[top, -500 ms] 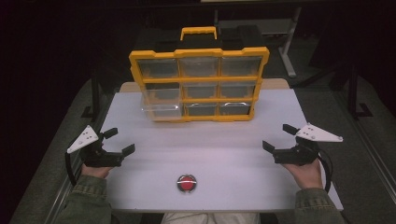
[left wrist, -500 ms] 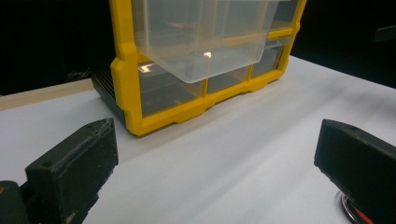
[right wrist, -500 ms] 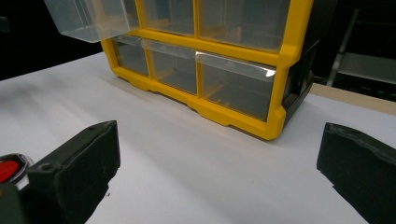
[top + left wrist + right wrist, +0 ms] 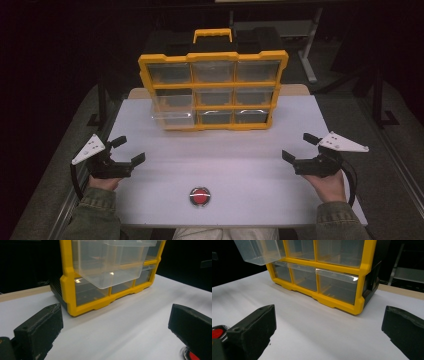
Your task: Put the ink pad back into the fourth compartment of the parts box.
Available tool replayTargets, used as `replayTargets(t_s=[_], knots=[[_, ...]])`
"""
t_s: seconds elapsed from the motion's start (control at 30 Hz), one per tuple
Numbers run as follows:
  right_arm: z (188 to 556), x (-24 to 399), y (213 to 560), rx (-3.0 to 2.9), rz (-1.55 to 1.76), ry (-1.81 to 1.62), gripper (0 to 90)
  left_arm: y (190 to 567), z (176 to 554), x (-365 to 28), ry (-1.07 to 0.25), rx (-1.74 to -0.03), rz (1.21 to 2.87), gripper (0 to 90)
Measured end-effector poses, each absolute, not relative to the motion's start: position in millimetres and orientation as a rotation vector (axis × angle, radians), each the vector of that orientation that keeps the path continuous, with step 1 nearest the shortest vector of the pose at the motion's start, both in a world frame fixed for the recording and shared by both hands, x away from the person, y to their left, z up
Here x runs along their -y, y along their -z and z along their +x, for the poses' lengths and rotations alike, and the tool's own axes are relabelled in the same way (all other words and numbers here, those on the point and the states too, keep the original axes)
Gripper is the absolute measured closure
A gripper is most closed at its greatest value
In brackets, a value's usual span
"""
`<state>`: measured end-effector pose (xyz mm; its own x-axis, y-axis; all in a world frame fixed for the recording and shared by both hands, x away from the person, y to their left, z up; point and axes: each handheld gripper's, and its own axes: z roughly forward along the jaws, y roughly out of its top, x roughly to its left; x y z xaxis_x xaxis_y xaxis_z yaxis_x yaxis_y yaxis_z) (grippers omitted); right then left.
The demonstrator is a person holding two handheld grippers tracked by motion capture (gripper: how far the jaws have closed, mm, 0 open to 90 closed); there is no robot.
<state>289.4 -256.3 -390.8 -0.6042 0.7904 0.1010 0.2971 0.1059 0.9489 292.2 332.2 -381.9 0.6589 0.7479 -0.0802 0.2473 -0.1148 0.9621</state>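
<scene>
High view shows the left gripper (image 4: 128, 151) and the right gripper (image 4: 300, 147) resting low over the white table (image 4: 240, 150), each with its jaws spread wide and nothing between them or touching them. A yellow drawer organizer (image 4: 213, 90) with a yellow handle stands upright at the far middle of the table, well apart from both grippers. Its clear drawer (image 4: 172, 111), middle row on the left, is pulled out toward the person. A small red round object (image 4: 200, 196) lies near the front edge, between the two hands. No writing can be read on anything.
</scene>
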Motion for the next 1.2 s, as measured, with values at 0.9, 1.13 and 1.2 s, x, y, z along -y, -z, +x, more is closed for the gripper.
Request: replayTargets(t_s=[0.9, 1.13, 1.2], knots=[[294.5, 251.0, 395.8, -1.989, 1.056, -1.454, 0.0, 363.4, 304.0, -300.7, -0.486, -0.733, 1.831, 0.0], [294.6, 250.2, 396.8, -2.005, 1.063, -1.445, 0.0, 359.8, 306.2, -289.9, -0.48, -0.707, 1.86, 0.0], [294.7, 250.2, 396.9, -2.006, 1.063, -1.444, 0.0, 359.4, 307.1, -287.4, -0.473, -0.7, 1.864, 0.0]])
